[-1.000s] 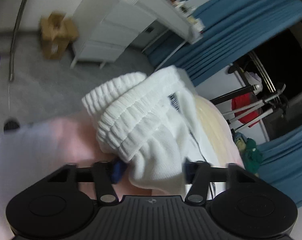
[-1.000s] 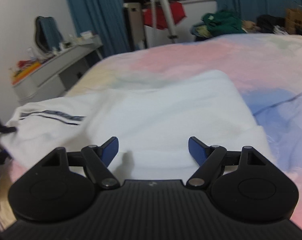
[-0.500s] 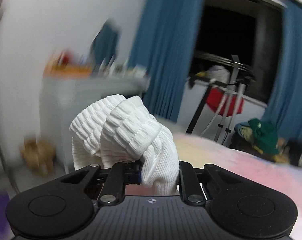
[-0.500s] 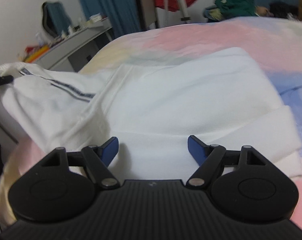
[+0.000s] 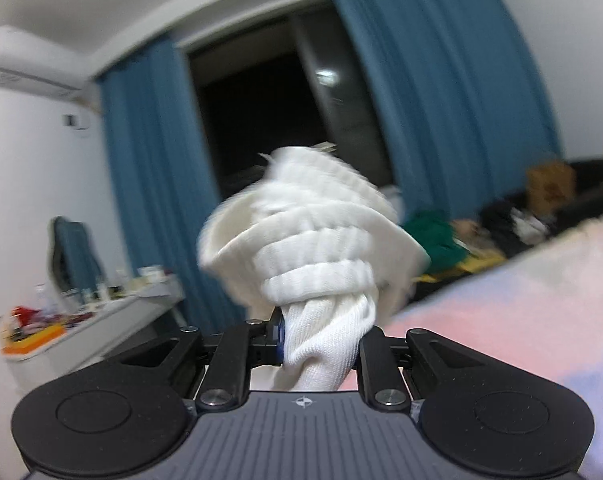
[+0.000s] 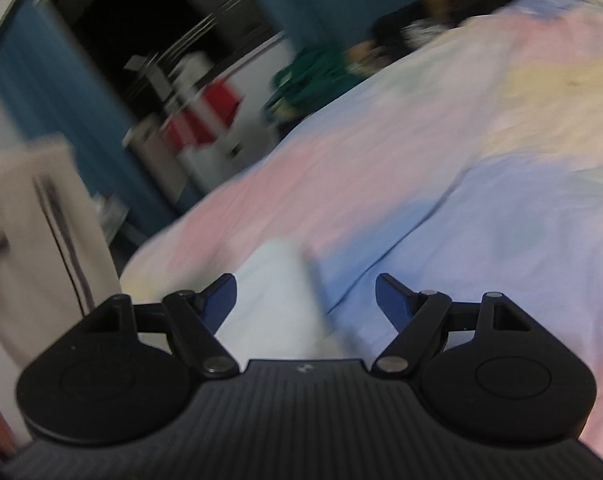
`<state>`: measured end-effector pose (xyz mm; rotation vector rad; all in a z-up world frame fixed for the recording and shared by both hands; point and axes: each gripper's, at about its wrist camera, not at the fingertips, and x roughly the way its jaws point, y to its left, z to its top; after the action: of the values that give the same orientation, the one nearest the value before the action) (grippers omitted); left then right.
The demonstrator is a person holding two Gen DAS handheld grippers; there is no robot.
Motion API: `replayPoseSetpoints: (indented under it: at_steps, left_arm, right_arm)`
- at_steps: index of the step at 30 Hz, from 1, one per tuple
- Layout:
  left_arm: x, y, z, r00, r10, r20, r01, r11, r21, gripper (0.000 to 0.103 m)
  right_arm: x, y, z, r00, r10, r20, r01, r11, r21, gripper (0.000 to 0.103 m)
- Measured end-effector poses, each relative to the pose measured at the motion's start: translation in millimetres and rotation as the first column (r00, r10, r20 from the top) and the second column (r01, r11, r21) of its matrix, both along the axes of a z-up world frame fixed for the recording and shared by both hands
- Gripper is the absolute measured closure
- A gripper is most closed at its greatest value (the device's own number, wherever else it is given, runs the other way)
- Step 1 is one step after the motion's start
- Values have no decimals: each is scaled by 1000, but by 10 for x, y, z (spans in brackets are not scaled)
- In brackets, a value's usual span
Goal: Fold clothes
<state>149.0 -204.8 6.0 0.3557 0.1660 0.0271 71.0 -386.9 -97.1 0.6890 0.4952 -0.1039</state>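
My left gripper [image 5: 320,338] is shut on the ribbed cuff of a white garment [image 5: 313,248], held up in the air above the bed. In the right wrist view the same white garment [image 6: 33,232], with thin dark stripes, hangs at the left, and another part of the garment [image 6: 277,300] lies on the bed between my fingers. My right gripper [image 6: 306,294] is open and empty, just above the pastel pink-and-blue bedsheet [image 6: 441,184]. Both views are motion-blurred.
Blue curtains [image 5: 441,92] frame a dark window. A white desk with clutter [image 5: 101,320] stands at the left. A green garment pile [image 5: 437,240] and a cardboard box [image 5: 549,184] lie beyond the bed. A red item on a rack [image 6: 205,112] stands at the back.
My left gripper closed on the white cuff and swung it upward, tilting the view to the window. My right gripper swept right off the folded garment; most of the garment lifted off the bed.
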Motion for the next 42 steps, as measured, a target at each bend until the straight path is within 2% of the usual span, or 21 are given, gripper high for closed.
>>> replayPoseSetpoints:
  at_steps: [4,7,10,12,15,16,17,19,22,26,30,34,39,42]
  left_arm:
    - [37,-600,-676,987,-91,-130,103,991,86,86]
    - [-5,-866,-1123,975,-113,-191,150,971,189,86]
    - [66,-960,-1271,966,-116,-232,172,955,242,80]
    - [79,-990,-1246,959,-133,-251,196,949,245,76]
    - [-5,-718,-1259,942,-156,-297,234,940,248,46]
    - [-91,-579,-1269,935,-164,-313,248,936,251,31]
    - [-229,-418,-1263,930,-180,-321,267,930,252,25]
    - [-462,-80,-1247,926,-194,-325,286,921,264,20]
    - [-655,293,-1279,925,-184,-332,279,923,264,20]
    - [-810,684,-1391,949,-85,-303,176,942,286,19]
    - [-828,1028,-1391,953,-8,-303,70,978,196,15]
    - [-793,1343,-1329,935,27,-353,-12,999,45,15]
    - [-820,1386,-1300,930,54,-363,-41,998,44,14]
    - [-824,1390,-1315,932,53,-358,-45,999,31,14]
  right_arm:
    - [-65,-350,-86,993,-122,9,120,988,96,23]
    - [3,-365,-165,992,-127,0,126,983,131,23]
    - [62,-352,-194,993,-120,9,117,980,158,23]
    - [134,-361,-205,994,-112,17,108,980,170,23]
    - [177,-380,-246,996,-90,20,84,973,214,23]
    - [186,-379,-256,996,-81,22,74,971,229,23]
    - [192,-371,-264,997,-71,27,62,967,245,23]
    - [196,-347,-282,998,-47,40,34,957,287,23]
    - [217,-316,-347,999,-19,41,3,932,363,23]
    - [269,-180,-408,999,38,16,-41,905,424,22]
    - [322,138,-316,984,174,44,-178,909,376,22]
    - [402,521,-260,951,310,10,-302,917,262,20]
    - [590,883,-339,922,385,-47,-374,914,161,20]
    - [744,1027,-383,927,370,-60,-364,926,96,20]
